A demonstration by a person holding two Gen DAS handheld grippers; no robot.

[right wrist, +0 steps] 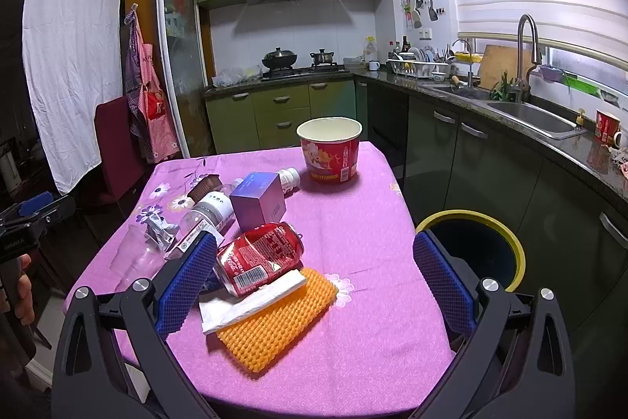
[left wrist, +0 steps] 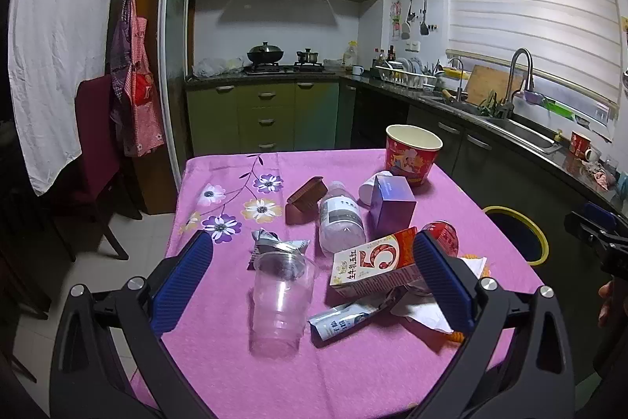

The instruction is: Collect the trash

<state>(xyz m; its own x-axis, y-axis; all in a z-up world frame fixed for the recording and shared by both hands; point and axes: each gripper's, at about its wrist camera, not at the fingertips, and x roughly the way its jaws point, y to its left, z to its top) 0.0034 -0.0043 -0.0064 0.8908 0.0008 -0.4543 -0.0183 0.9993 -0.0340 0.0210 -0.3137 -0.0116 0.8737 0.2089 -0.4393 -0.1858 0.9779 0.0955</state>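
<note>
Right wrist: crumpled red can (right wrist: pixel 260 256), ribbed orange mat (right wrist: pixel 274 321).

1. A table (right wrist: pixel 373 222) covered by a pink floral cloth carries everything.
2. Far right: an upright red paper bucket (right wrist: pixel 329 154).
3. Middle: a purple box (right wrist: pixel 259 201), a small white bottle (right wrist: pixel 289 178), a brown tray (left wrist: pixel 308 193) and a clear bottle (left wrist: pixel 339 218) lying down.
4. Near left: a clear cup (left wrist: pixel 280 297) on its side, a foil wrapper (left wrist: pixel 274 248).
5. Near: a milk carton (left wrist: pixel 373 262), a crushed red can (right wrist: pixel 259 256), a white napkin (right wrist: pixel 251 303) over an orange mesh pad (right wrist: pixel 274 324).
</note>
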